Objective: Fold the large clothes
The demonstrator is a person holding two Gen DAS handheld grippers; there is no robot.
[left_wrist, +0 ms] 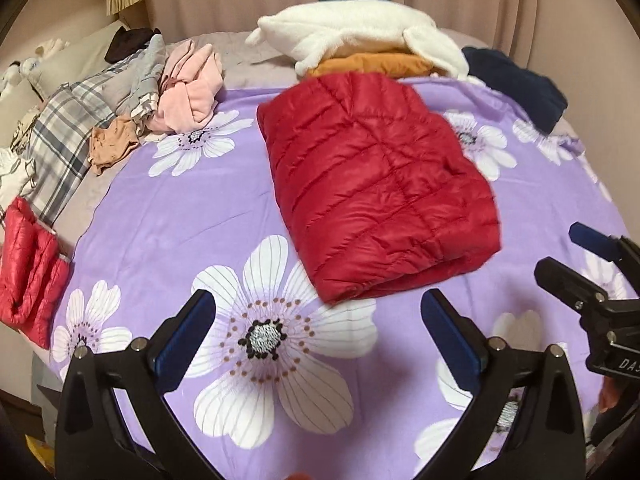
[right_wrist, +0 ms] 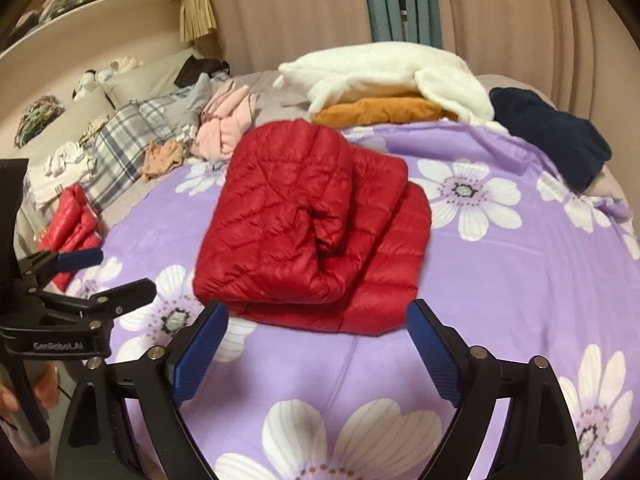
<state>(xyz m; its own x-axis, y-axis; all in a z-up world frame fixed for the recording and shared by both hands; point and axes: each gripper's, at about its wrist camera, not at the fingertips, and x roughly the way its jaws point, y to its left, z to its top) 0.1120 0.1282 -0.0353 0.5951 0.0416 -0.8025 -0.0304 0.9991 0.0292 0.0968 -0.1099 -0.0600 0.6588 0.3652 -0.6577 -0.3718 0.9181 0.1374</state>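
Observation:
A red quilted puffer jacket (left_wrist: 376, 184) lies folded into a thick packet on the purple flowered bedspread (left_wrist: 176, 224). It also shows in the right wrist view (right_wrist: 312, 232). My left gripper (left_wrist: 318, 312) is open and empty, hovering just short of the jacket's near edge. My right gripper (right_wrist: 318, 320) is open and empty, its fingertips close to the jacket's near edge. The right gripper also shows at the right edge of the left wrist view (left_wrist: 576, 256), and the left gripper at the left edge of the right wrist view (right_wrist: 120, 272).
A stack of folded clothes, white fleece (left_wrist: 352, 32) over an orange garment (left_wrist: 372, 65), sits at the back. A navy garment (left_wrist: 520, 84) lies back right. Pink (left_wrist: 188, 88), plaid (left_wrist: 68, 136) and other loose clothes pile at the left, with a second red puffer (left_wrist: 30, 276).

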